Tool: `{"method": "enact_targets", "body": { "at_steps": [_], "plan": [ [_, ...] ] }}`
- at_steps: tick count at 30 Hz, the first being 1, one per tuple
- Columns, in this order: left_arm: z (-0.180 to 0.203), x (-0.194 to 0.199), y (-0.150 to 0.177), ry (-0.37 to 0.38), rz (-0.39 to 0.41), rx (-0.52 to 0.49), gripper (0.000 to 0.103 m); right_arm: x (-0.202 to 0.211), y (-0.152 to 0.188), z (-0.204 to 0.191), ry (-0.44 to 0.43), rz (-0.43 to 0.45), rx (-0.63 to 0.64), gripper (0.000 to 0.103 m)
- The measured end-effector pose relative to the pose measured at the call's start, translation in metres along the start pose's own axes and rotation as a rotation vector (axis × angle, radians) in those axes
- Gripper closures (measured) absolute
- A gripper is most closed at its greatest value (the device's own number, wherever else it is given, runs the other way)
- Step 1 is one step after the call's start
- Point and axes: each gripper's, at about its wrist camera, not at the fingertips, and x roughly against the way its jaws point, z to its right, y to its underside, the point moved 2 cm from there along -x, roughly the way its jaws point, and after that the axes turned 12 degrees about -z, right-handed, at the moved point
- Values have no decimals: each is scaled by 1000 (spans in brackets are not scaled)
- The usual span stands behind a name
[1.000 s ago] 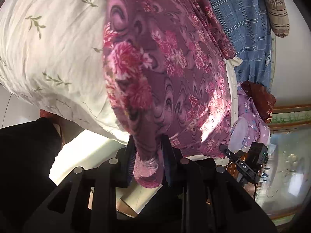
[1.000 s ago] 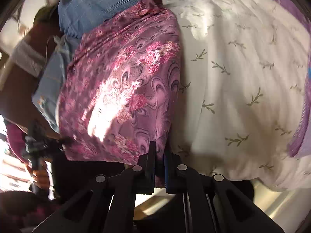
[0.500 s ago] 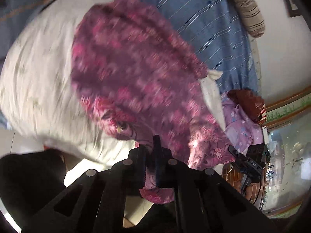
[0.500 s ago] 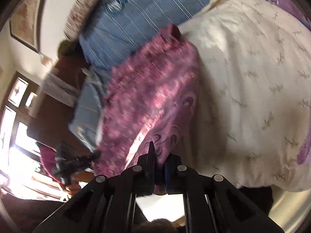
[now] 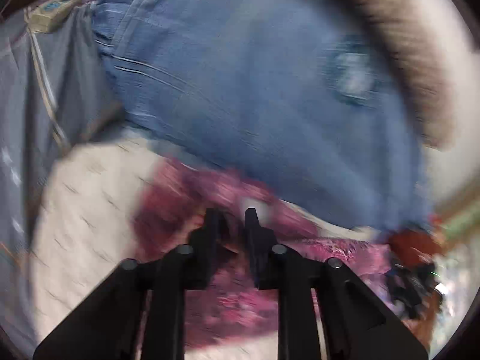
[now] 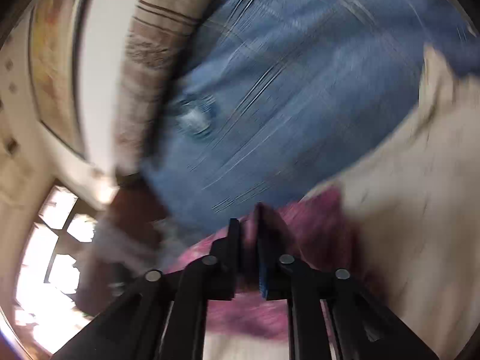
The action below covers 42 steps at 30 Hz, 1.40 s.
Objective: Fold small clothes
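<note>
A purple-pink floral garment (image 5: 240,306) lies on a cream leaf-print quilt (image 5: 90,210), folded over toward the far side. Both views are motion-blurred. My left gripper (image 5: 231,214) hovers over the garment's far edge, its jaws a small gap apart with a bit of cloth between them. In the right wrist view the garment (image 6: 315,225) shows under and around my right gripper (image 6: 247,220), whose jaws are nearly together with a strip of the cloth between them. The quilt (image 6: 420,195) fills the right side.
A blue checked bedsheet (image 5: 255,75) covers the bed beyond the quilt, also in the right view (image 6: 300,90). A striped brown pillow (image 5: 405,45) lies at the far edge. A power strip (image 5: 57,9) sits top left. A bright window (image 6: 54,255) is at the left.
Both grippers swung up and forward over the bed, carrying the garment's near edge over toward its far edge. The left jaws have parted slightly. The views now face the blue sheet and pillow.
</note>
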Motion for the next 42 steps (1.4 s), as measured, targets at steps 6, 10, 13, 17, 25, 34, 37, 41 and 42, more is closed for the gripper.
{"method": "enact_targets", "body": {
  "at_steps": [6,10,13,17,25,34,37,41,42],
  "plan": [
    [-55,25,-6,124,10,102,56,-18,5,9,112,-51,37,73],
    [-72,44,69,177,9,76,36,-15,59,29,96,-152,30,65],
    [-82,31,128,266,-56,85,32,-16,98,42,65,-221,-22,60],
    [-91,-4,164,282,-139,114,32,-22,125,57,88,-247,-63,45],
    [-98,-62,131,257,-139,235,32,-56,113,96,91,-122,-262,36],
    [-68,-52,117,158,-37,186,83,-51,83,74,23,-32,-156,93],
    [-53,-27,136,160,-12,144,84,-21,91,50,-28,-43,-91,93],
    [-45,2,188,213,-58,131,84,37,121,39,-108,-32,-91,93],
    [-46,5,204,208,-75,126,84,60,135,41,-123,-26,-106,93]
  ]
}}
